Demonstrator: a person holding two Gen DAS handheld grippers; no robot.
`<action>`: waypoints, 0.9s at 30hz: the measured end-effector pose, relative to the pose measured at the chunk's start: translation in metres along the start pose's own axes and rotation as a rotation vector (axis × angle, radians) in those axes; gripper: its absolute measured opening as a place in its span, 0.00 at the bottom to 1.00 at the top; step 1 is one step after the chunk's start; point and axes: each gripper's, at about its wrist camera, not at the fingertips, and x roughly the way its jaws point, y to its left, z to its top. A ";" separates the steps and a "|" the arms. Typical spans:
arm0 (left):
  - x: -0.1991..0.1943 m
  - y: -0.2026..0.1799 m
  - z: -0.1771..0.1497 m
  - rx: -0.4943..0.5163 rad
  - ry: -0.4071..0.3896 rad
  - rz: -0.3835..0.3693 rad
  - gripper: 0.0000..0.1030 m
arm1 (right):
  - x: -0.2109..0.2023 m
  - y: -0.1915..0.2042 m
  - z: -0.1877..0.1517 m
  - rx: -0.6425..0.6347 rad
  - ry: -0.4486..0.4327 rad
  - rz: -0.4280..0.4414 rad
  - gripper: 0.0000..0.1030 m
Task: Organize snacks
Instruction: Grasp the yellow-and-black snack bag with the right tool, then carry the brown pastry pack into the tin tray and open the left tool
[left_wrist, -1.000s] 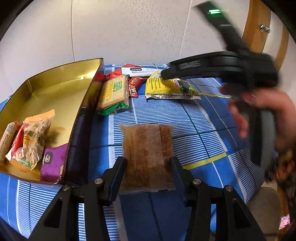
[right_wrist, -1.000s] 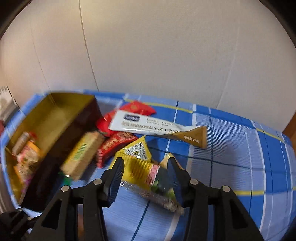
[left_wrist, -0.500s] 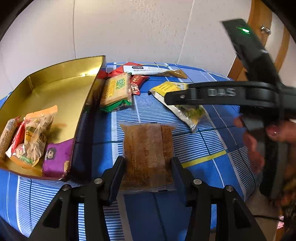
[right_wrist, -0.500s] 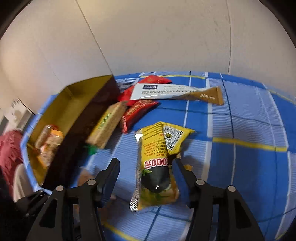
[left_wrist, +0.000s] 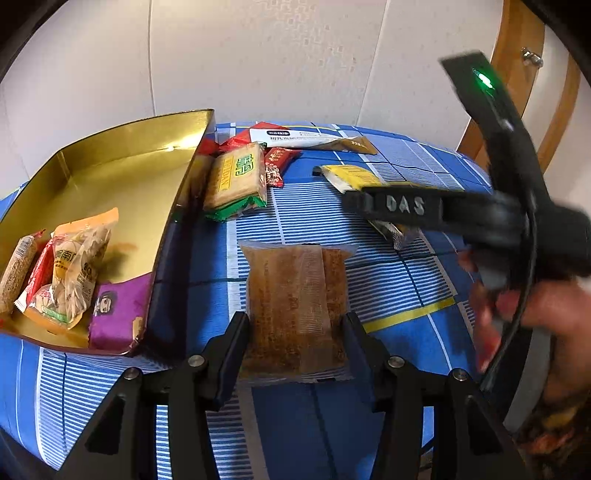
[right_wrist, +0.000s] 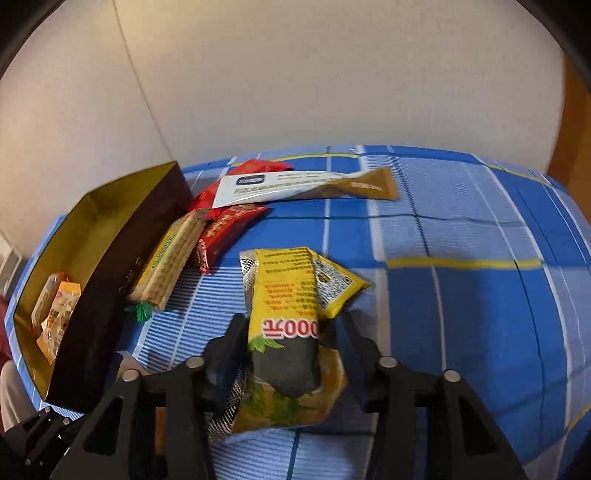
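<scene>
A few snacks lie in the tin (left_wrist: 110, 177); the left gripper (left_wrist: 295, 328) pinches a brown packet (left_wrist: 295, 295), the right gripper (right_wrist: 291, 336) is closing around a yellow packet (right_wrist: 284, 295), and other packets (left_wrist: 236, 177) wait on the cloth.

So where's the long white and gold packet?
In both wrist views the long white and gold stick packet lies at the far edge of the blue checked tablecloth, overlapping the red packets, right of the gold tin.
</scene>
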 end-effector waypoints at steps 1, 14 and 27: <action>0.000 0.000 0.000 0.002 -0.001 0.001 0.52 | -0.003 -0.002 -0.004 0.013 -0.012 0.001 0.42; 0.006 0.001 0.005 0.007 0.012 -0.003 0.55 | -0.011 0.008 -0.024 -0.028 -0.064 -0.078 0.39; 0.006 0.002 0.004 0.007 0.007 -0.003 0.56 | -0.025 0.007 -0.019 -0.006 -0.152 -0.088 0.46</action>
